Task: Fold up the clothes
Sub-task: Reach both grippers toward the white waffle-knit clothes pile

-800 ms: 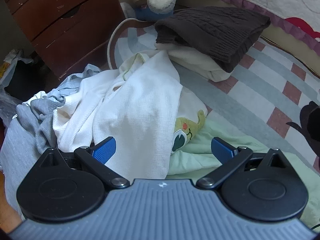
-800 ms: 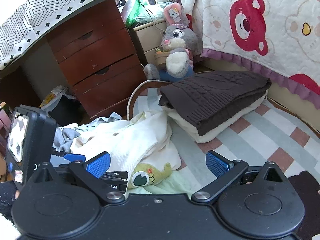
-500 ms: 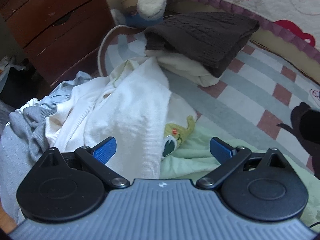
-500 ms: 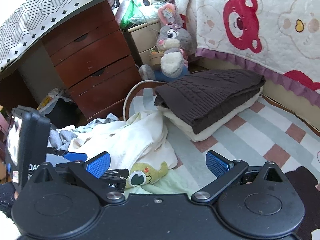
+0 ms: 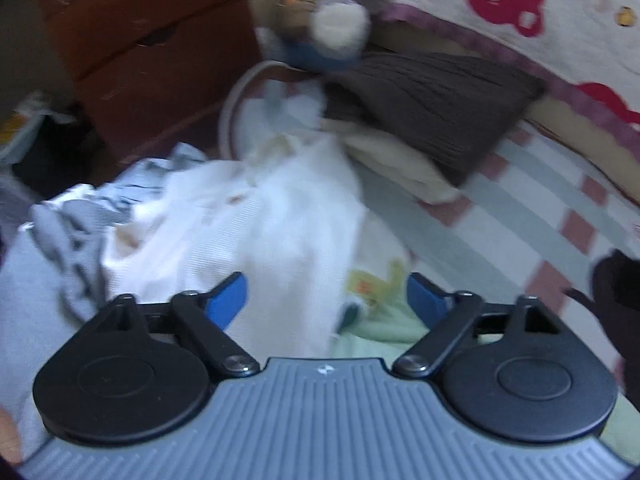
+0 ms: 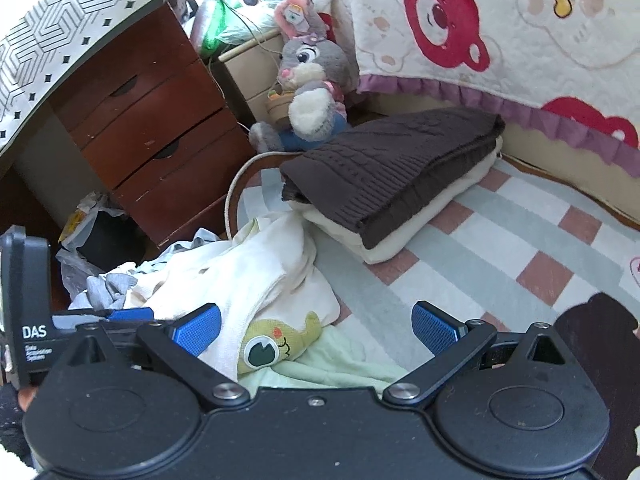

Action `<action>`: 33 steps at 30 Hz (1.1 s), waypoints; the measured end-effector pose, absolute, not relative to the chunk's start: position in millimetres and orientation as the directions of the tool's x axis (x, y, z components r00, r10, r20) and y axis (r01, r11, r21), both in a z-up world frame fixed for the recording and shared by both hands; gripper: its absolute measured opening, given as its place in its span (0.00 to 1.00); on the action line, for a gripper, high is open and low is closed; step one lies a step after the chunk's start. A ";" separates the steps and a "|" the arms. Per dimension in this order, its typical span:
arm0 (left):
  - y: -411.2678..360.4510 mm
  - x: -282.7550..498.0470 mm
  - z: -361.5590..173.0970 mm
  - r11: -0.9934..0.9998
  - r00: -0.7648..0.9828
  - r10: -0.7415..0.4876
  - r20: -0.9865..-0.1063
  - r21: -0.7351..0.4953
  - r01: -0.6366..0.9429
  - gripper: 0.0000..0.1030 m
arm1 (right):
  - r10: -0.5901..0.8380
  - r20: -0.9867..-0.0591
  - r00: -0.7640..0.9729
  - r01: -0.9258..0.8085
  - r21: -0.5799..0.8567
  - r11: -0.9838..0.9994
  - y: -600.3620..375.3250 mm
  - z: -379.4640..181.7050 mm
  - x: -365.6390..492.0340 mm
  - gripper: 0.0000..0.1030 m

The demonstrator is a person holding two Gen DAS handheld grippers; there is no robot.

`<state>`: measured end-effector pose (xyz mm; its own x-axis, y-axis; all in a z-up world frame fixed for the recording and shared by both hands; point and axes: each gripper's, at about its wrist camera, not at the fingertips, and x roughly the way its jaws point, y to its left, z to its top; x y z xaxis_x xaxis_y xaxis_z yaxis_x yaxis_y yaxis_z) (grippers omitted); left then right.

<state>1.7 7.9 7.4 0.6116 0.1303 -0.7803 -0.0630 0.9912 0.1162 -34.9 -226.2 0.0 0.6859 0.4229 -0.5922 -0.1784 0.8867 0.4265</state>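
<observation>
Your unfolded heap, near left, and folded stack, far right

You have a crumpled white ribbed garment (image 6: 256,276) draped over a pale green piece with a frog patch (image 6: 280,346), grey clothes (image 6: 106,286) bunched at its left; farther right, a folded brown knit sweater (image 6: 394,160) lies flat atop a folded cream garment (image 6: 436,204)

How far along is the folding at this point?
Done: a folded brown sweater sits stacked on a folded cream garment. In hand: nothing; both the left tongs and right tongs are open. Left: the white top, green garment and grey clothes lie unfolded.
</observation>
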 end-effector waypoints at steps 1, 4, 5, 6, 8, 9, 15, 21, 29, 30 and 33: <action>11.9 4.0 8.0 0.990 0.609 0.138 -0.781 0.112 -0.081 0.72 | 0.422 -0.595 0.684 -0.174 0.429 0.886 -226.9 -0.3 -34.6 1.00; 20.5 4.8 4.2 0.994 0.590 0.105 -0.800 0.067 -0.086 0.66 | 0.421 -0.600 0.681 -0.163 0.435 0.885 -228.1 -1.0 -34.2 1.00; 21.2 4.6 2.7 0.995 0.586 0.100 -0.804 0.062 -0.084 0.64 | 0.420 -0.602 0.679 -0.163 0.434 0.886 -228.0 -0.9 -33.6 1.00; 21.8 4.3 1.1 0.995 0.582 0.095 -0.808 0.058 -0.082 0.64 | 0.417 -0.606 0.678 -0.163 0.430 0.888 -227.5 -1.0 -33.4 1.00; 21.2 4.4 -0.2 0.996 0.576 0.085 -0.813 0.052 -0.073 0.64 | 0.409 -0.615 0.675 -0.162 0.417 0.894 -225.4 -1.5 -32.9 1.00; 20.0 4.5 -0.6 0.996 0.576 0.083 -0.813 0.054 -0.068 0.64 | 0.404 -0.619 0.673 -0.162 0.409 0.898 -223.9 -1.7 -32.6 1.00; 15.4 5.0 0.2 0.997 0.578 0.081 -0.812 0.061 -0.054 0.64 | 0.401 -0.611 0.683 -0.183 0.389 0.903 -217.4 1.2 -33.7 0.99; 16.3 5.0 0.4 0.996 0.583 0.092 -0.807 0.072 -0.058 0.64 | 0.377 -0.604 0.702 -0.219 0.322 0.921 -208.6 4.1 -36.6 0.81; 27.8 7.3 -7.0 0.986 0.615 0.161 -0.772 0.097 -0.136 0.69 | 0.400 -0.586 0.705 -0.261 0.311 0.914 -199.3 -2.7 -36.5 0.02; 30.1 8.4 -13.2 0.973 0.615 0.225 -0.755 0.145 -0.178 0.70 | 0.400 -0.586 0.705 -0.259 0.313 0.914 -196.9 -5.5 -36.5 0.03; 44.9 13.7 -30.9 0.952 0.585 0.304 -0.752 0.213 -0.220 0.70 | 0.414 -0.596 0.688 -0.243 0.347 0.906 -192.0 -18.3 -32.0 0.03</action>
<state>13.7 44.9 -30.9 0.5846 0.3039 -0.7523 -0.2204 0.9518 0.2132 -32.0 -192.0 -18.3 0.6884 0.4136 -0.5959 -0.2433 0.9056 0.3474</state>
